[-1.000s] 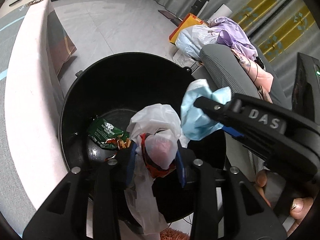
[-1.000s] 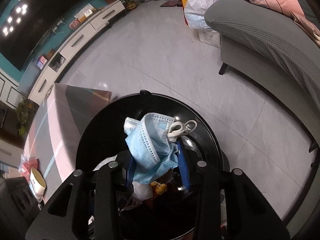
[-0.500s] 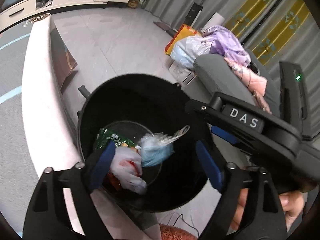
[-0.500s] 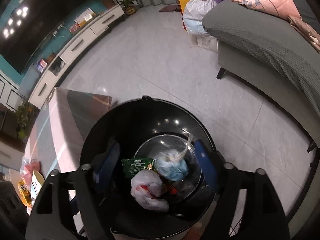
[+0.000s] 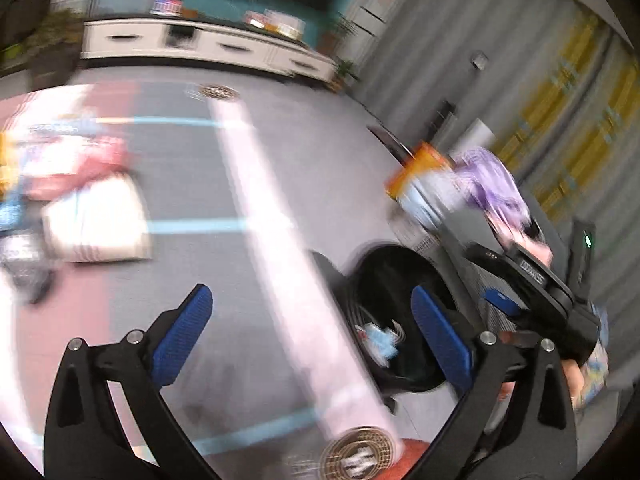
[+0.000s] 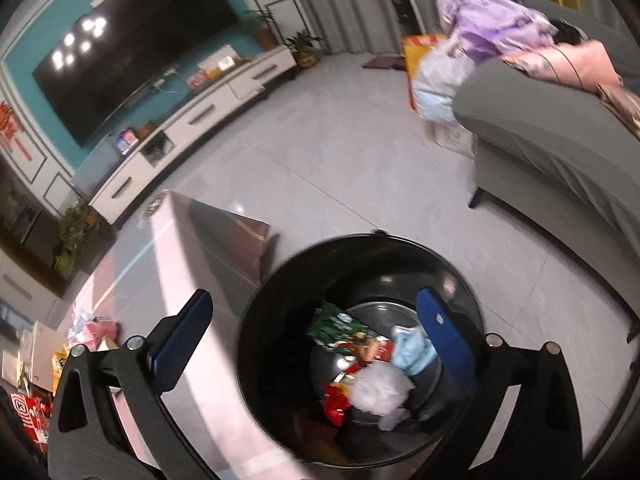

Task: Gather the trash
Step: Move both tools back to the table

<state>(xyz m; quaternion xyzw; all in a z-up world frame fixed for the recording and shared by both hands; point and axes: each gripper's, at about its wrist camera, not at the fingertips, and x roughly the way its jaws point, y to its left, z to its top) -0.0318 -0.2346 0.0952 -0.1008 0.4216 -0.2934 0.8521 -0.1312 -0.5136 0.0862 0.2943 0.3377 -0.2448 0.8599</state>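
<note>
The black round bin [image 6: 360, 246] stands on the floor beside the low table. In it lie a green wrapper [image 6: 340, 326], a blue face mask [image 6: 412, 350], a crumpled white plastic bag [image 6: 380, 390] and a red wrapper [image 6: 336, 400]. My right gripper [image 6: 312, 300] hangs above the bin, its jaws opening wide with nothing between them. My left gripper [image 5: 311, 292], jaws also opening and empty, points over the table top [image 5: 200, 184]. That view is blurred; the bin [image 5: 384, 276] shows at its right. More litter [image 5: 96, 220] lies on the table's left part.
A grey sofa [image 6: 560, 140] piled with clothes stands right of the bin. Bags [image 6: 436, 76] sit at the sofa's end. A TV and a white cabinet [image 6: 192, 112] line the far wall. Packets [image 6: 96, 328] crowd the table's near-left end.
Both grippers opened: the white bag and the blue mask dropped into the bin. The left gripper swung left and up, away from the bin and over the table. The right gripper rose a little.
</note>
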